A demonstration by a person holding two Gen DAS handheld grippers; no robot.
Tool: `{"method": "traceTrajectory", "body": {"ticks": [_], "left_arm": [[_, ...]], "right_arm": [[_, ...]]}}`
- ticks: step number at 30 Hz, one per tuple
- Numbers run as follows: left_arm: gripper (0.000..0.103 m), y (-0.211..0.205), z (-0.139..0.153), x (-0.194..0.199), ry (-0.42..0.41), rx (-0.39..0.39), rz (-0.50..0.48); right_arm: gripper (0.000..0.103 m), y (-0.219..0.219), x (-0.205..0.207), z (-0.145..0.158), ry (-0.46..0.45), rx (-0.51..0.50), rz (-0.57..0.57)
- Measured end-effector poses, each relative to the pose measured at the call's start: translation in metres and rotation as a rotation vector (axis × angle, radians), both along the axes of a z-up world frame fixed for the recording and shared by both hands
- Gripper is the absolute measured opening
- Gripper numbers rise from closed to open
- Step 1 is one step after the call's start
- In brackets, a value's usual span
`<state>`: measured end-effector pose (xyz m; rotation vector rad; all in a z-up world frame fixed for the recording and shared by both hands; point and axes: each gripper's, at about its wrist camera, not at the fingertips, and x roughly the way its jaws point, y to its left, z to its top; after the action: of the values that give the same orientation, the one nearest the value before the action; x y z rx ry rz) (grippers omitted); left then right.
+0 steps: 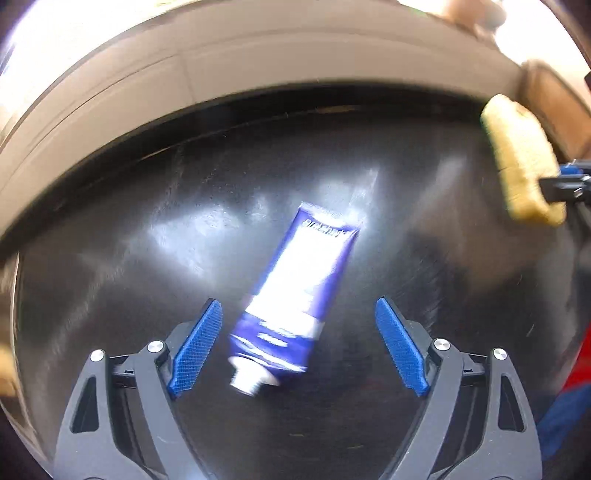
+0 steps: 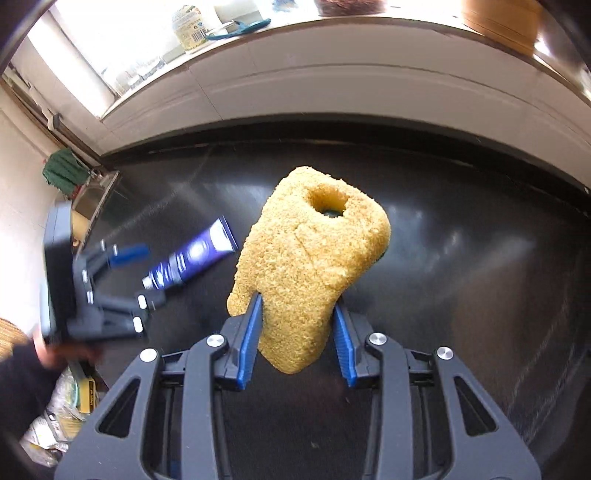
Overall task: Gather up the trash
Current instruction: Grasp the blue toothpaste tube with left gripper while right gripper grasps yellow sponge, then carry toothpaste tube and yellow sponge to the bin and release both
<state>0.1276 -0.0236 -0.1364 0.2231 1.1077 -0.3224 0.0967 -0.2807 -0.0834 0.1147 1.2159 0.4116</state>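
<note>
A blue and white tube [image 1: 291, 295] lies on the glossy black table [image 1: 129, 240], its white cap end toward me. My left gripper [image 1: 298, 302] is open, one blue pad on each side of the tube's lower half and neither touching it. In the right wrist view the tube [image 2: 195, 254] lies just in front of the left gripper [image 2: 146, 275]. My right gripper [image 2: 297, 301] is shut on a yellow sponge [image 2: 310, 251] with a round hole, held up off the table. The sponge [image 1: 521, 158] also shows at the right edge of the left wrist view.
A pale ledge [image 2: 332, 74] runs along the table's far side, with a jar [image 2: 190, 27] on it. A pile of wrappers and paper [image 2: 62, 413] lies low at the left, below a person's dark sleeve [image 2: 22, 380]. A green cloth [image 2: 61, 170] hangs at far left.
</note>
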Motion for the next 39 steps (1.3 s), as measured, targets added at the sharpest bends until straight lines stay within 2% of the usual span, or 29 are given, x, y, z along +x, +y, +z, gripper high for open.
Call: {"method": "traceTrajectory", "body": {"ticks": [2, 7, 9, 11, 12, 13, 17, 23, 30, 34, 39], "left_arm": [[0.083, 0.009, -0.006, 0.01, 0.03, -0.023, -0.054], [0.083, 0.014, -0.034, 0.031, 0.131, -0.013, -0.156], [0.083, 0.009, -0.039, 0.03, 0.096, 0.049, -0.218], [0.082, 0.006, -0.04, 0.031, 0.1, 0.054, -0.252], [0.071, 0.003, -0.038, 0.03, 0.099, 0.053, -0.25], [0.051, 0.003, -0.034, 0.031, 0.085, 0.048, -0.243], [0.051, -0.004, -0.032, 0.024, 0.093, 0.025, -0.163], [0.051, -0.001, -0.01, -0.025, 0.048, -0.041, 0.006], [0.051, 0.007, 0.022, -0.084, -0.007, -0.043, 0.157], [0.051, 0.014, 0.033, -0.108, -0.037, -0.039, 0.209], [0.051, 0.042, 0.052, -0.144, -0.074, -0.038, 0.311]], "right_arm": [[0.037, -0.004, -0.007, -0.002, 0.006, 0.006, -0.017], [0.037, -0.014, -0.016, -0.005, 0.02, 0.032, -0.047], [0.037, -0.014, -0.015, -0.005, 0.021, 0.029, -0.048], [0.037, -0.013, -0.013, -0.006, 0.024, 0.032, -0.053], [0.037, -0.012, -0.012, -0.007, 0.028, 0.035, -0.057], [0.037, -0.01, -0.011, -0.007, 0.032, 0.036, -0.059], [0.037, -0.003, -0.009, -0.009, 0.032, 0.025, -0.043], [0.037, 0.006, -0.019, 0.001, 0.006, 0.013, -0.014], [0.037, 0.026, -0.037, 0.005, -0.004, 0.006, 0.029], [0.037, 0.051, -0.047, 0.009, -0.011, 0.003, 0.096], [0.037, 0.105, -0.062, 0.011, -0.011, -0.001, 0.237]]}}
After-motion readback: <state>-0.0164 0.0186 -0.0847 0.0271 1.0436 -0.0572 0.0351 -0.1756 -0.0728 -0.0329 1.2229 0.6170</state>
